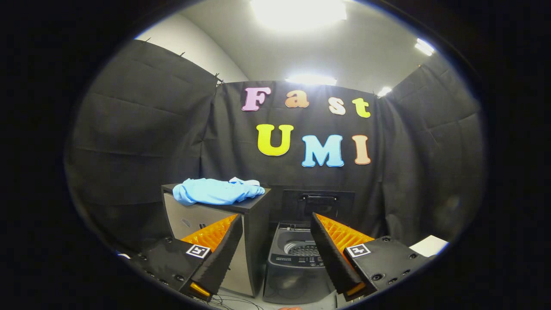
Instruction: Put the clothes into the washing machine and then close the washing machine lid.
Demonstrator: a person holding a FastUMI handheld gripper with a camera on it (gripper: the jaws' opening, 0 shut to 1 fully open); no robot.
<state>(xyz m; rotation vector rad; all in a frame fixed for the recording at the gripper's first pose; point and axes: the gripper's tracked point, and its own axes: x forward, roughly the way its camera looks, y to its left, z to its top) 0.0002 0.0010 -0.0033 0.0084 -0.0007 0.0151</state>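
Right now my hand-held gripper [275, 241] has its fingers spread wide apart and holds nothing. What matters for my next move is where the clothes [217, 190] lie: a light blue bundle at centre-left of the frame, up and to the left beyond my left finger, on top of the dark cabinet [254, 232], its long axis running left to right. Just right of the cabinet and lower, seen between my fingers, stands the washing machine [297, 258], with its lid [318, 204] raised upright against the booth wall. I judge nothing is loaded yet.
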